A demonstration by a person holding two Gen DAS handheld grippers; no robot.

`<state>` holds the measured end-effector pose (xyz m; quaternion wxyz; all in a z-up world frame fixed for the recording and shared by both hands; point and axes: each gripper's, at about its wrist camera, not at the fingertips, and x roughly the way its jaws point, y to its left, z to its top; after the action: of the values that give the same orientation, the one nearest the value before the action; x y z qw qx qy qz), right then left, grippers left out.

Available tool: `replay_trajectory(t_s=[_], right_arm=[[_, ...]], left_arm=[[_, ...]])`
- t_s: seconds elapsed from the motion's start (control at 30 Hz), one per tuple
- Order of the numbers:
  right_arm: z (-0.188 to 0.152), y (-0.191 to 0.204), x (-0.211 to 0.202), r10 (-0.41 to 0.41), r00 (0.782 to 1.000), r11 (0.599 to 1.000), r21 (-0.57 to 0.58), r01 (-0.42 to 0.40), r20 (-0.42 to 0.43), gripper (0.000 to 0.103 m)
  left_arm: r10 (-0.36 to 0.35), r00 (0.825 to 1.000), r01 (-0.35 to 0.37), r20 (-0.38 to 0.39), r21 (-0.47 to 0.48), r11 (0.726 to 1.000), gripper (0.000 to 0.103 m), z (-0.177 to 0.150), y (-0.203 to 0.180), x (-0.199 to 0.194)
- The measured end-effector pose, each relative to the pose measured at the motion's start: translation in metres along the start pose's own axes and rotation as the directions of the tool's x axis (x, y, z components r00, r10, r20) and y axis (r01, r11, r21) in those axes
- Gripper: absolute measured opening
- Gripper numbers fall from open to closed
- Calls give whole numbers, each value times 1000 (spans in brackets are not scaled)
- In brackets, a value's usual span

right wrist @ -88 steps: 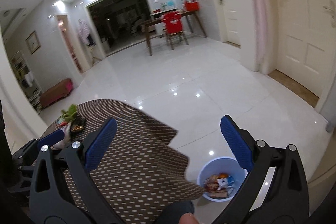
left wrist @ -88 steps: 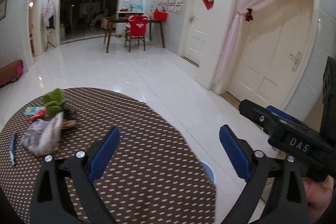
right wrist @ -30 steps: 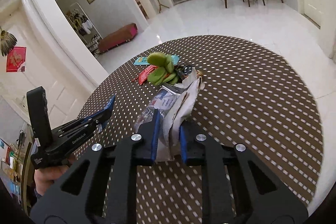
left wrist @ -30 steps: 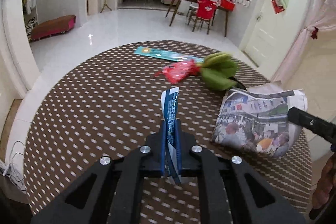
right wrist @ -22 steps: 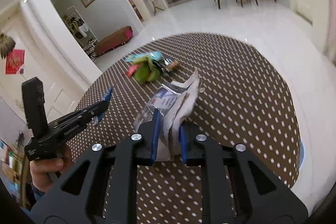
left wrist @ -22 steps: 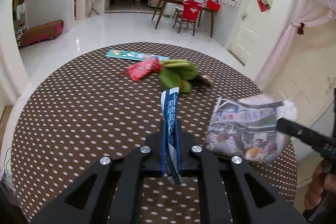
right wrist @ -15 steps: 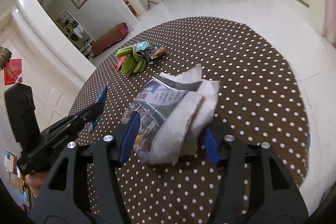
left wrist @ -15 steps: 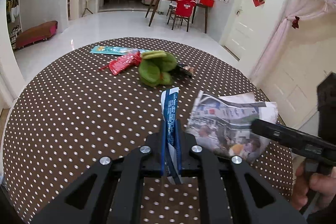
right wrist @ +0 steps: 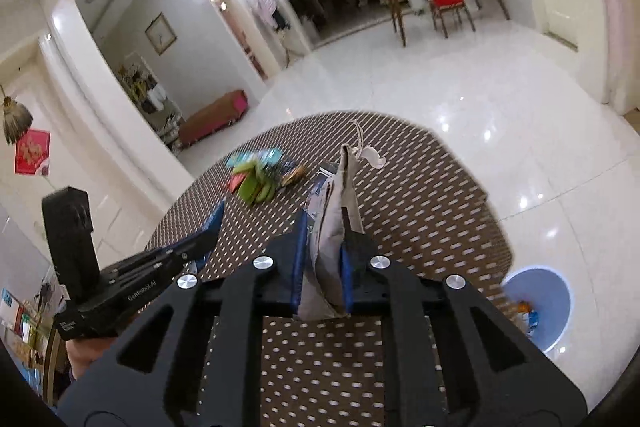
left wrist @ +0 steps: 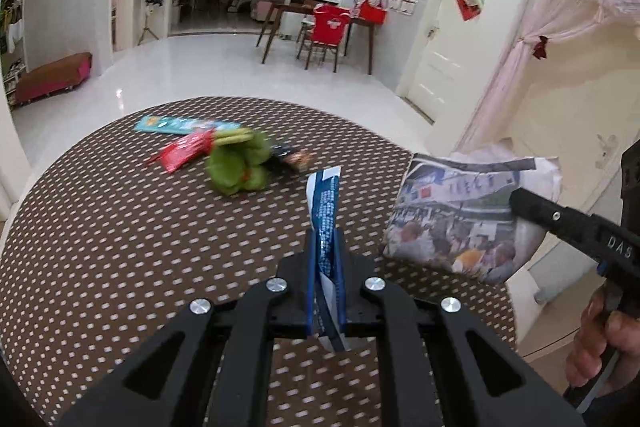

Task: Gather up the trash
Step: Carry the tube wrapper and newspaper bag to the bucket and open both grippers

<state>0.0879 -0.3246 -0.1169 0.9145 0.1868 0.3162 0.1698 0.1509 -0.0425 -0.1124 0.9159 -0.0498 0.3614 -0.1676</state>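
My left gripper (left wrist: 325,259) is shut on a blue and white wrapper (left wrist: 326,205), held upright above the brown dotted round table (left wrist: 100,227). My right gripper (right wrist: 324,247) is shut on a crumpled newspaper (right wrist: 334,223), lifted off the table; the newspaper also shows in the left wrist view (left wrist: 460,211). More trash lies at the table's far side: a green wad (left wrist: 238,165), a red wrapper (left wrist: 184,151), a teal packet (left wrist: 176,125) and a dark wrapper (left wrist: 294,157). A light blue bin (right wrist: 538,307) with trash inside stands on the floor by the table's right edge.
White tiled floor (right wrist: 460,99) surrounds the table. A wooden table with a red chair (left wrist: 328,35) stands far back. White doors and a pink curtain (left wrist: 520,59) are to the right. A red bench (left wrist: 52,79) is at the left wall.
Both grippers closed from open, the left on the blue wrapper, the right on the newspaper. The right gripper loosened briefly, gripped the newspaper again and lifted it toward the table's right edge. The bin has come into view.
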Motion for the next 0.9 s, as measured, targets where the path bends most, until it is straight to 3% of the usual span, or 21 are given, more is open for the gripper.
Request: replay_trajectory(t_s=[0.27,0.5,0.67,0.9], right_arm=[[12,-50,-65,-94,988,994,75,85,124,15],[9,-115,-100,-234,960,962,181,206,152,15],[-5,-168,-98,-313,945,926,248,283,92,15],[-40,-241,-50,-374,923,868,318,382,-88,18]], left_arm=[[-102,995,103,-20,81,991,8,15,-65,24],[-186,979,196,-80,148,969,8,22,-136,60],[-222,965,245,-140,178,953,8,18,-177,90],[-242,946,285,-218,198,938,8,9,-218,130]])
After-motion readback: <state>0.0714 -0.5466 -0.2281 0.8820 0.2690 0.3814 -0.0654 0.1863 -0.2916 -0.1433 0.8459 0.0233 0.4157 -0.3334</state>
